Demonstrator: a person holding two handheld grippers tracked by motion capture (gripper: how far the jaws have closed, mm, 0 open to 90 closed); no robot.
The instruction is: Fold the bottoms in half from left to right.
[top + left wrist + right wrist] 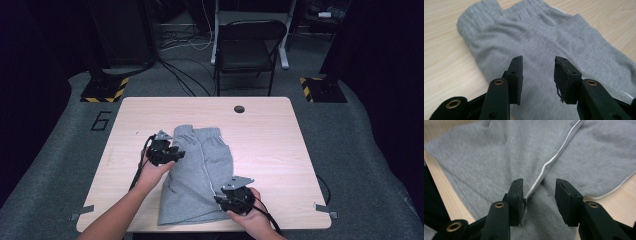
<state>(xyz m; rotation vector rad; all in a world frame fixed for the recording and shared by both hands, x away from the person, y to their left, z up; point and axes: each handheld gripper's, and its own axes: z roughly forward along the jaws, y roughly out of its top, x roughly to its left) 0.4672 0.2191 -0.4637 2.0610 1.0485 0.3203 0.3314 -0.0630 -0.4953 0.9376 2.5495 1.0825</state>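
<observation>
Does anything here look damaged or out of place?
Yes, slightly: the pad on one jaw of the left gripper looks frayed and peeling at its lower edge. The grey shorts lie rumpled on the table, lower hem overhanging the near edge.

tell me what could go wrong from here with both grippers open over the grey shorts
1. The right gripper stands open by the white piping near the hem; closing there may pinch only the top layer of the grey shorts.
2. The left gripper is open over flat cloth, so it may slip off.
3. The hem lies near the table edge and might slide off if tugged.
</observation>
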